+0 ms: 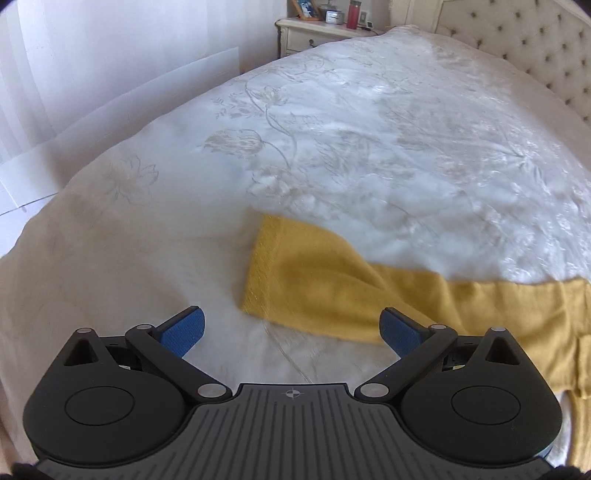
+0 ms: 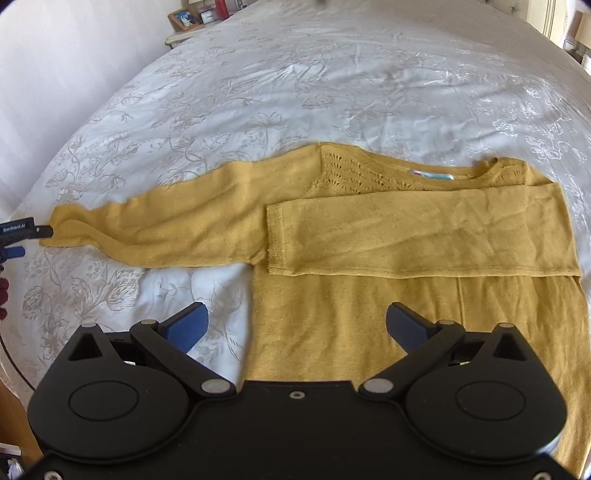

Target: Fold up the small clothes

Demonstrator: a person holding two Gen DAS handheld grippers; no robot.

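1. I am viewing a mustard-yellow knit long-sleeved sweater [image 2: 424, 314] lying flat on a bed with a white floral-embroidered cover [image 2: 295, 92], its neckline toward the far side.
2. One sleeve [image 2: 424, 236] is lying folded across the sweater's chest, cuff pointing toward my left; the other sleeve [image 2: 159, 229] is stretching straight out to the left over the cover.
3. I am holding the right hand-held gripper [image 2: 295, 325] above the sweater's lower body, its blue-padded fingers [image 2: 186, 326] spread wide and gripping nothing.
4. I am holding the left hand-held gripper [image 1: 293, 330] near the outstretched sleeve's cuff [image 1: 266, 269], fingers likewise wide apart and empty; the right-hand finger is overlapping the sleeve in view, though I cannot tell whether it is touching.
5. A cream nightstand [image 1: 314, 35] carrying a red bottle [image 1: 353, 14] and a picture frame [image 1: 304, 9] is standing beside the tufted headboard [image 1: 517, 40].
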